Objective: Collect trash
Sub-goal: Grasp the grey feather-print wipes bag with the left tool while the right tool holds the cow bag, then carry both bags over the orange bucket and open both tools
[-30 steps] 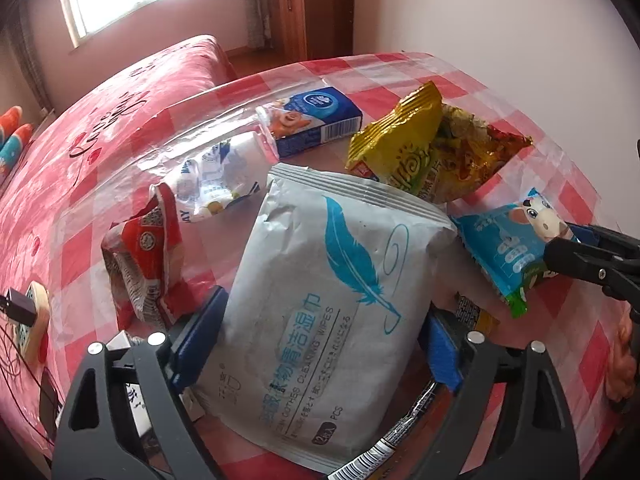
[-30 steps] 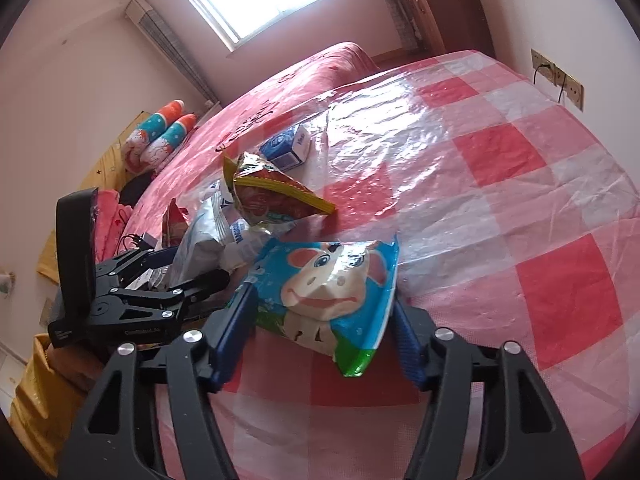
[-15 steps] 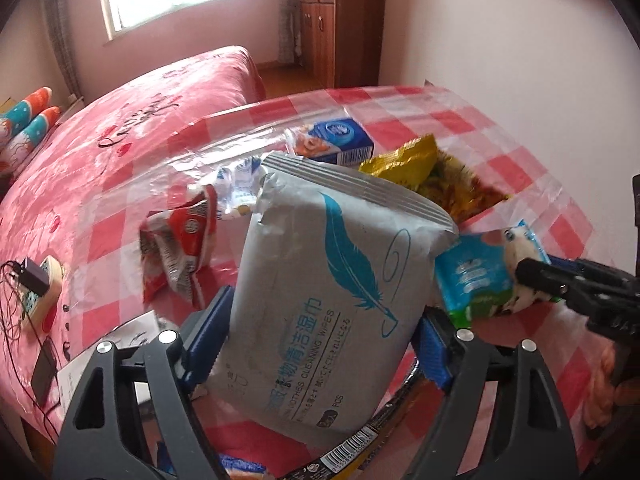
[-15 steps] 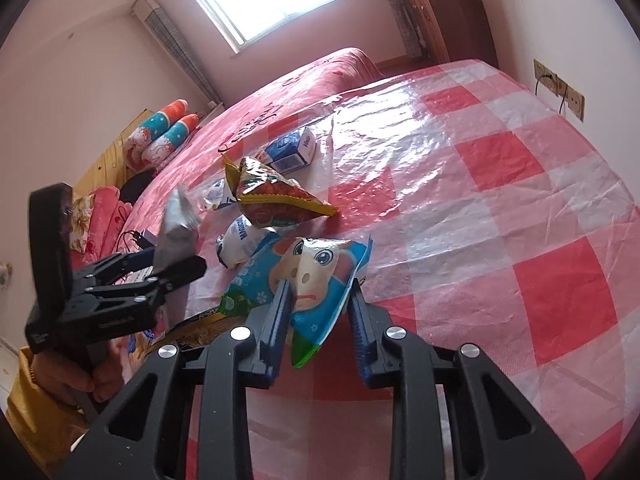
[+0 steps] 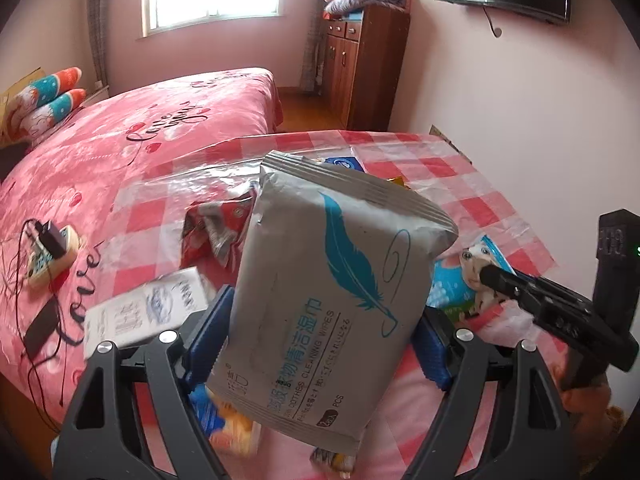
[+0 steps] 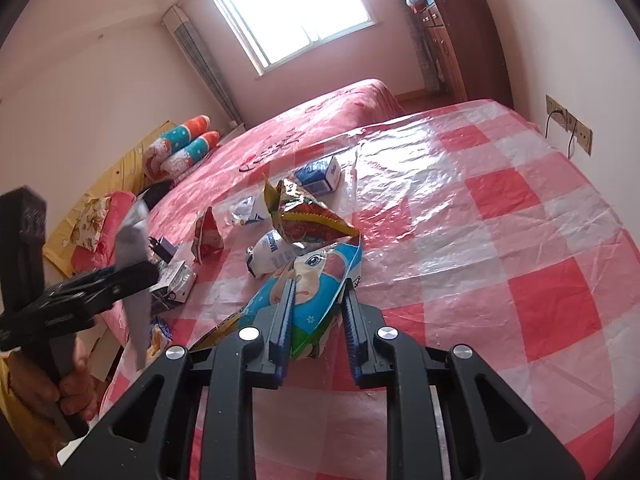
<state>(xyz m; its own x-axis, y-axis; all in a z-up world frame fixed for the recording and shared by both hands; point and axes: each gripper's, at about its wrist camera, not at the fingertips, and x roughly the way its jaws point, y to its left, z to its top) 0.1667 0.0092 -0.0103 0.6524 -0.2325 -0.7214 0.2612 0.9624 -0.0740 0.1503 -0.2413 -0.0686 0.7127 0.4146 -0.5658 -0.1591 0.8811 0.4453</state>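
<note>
Left tool (image 5: 320, 332) grips wipes pack (image 5: 332, 300); right tool (image 6: 318, 300) pinches cow wrapper (image 6: 308, 292) — right view alone shows chip bag (image 6: 308, 216).

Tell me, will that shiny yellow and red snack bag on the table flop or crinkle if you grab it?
Probably crinkle. The yellow and red snack bag looks like thin foil, already creased and puffed into a peak, so it is likely light and easy to squash. Its glossy skin might slip in a tool, and a push would probably slide it over the slick plastic tablecloth.
</note>
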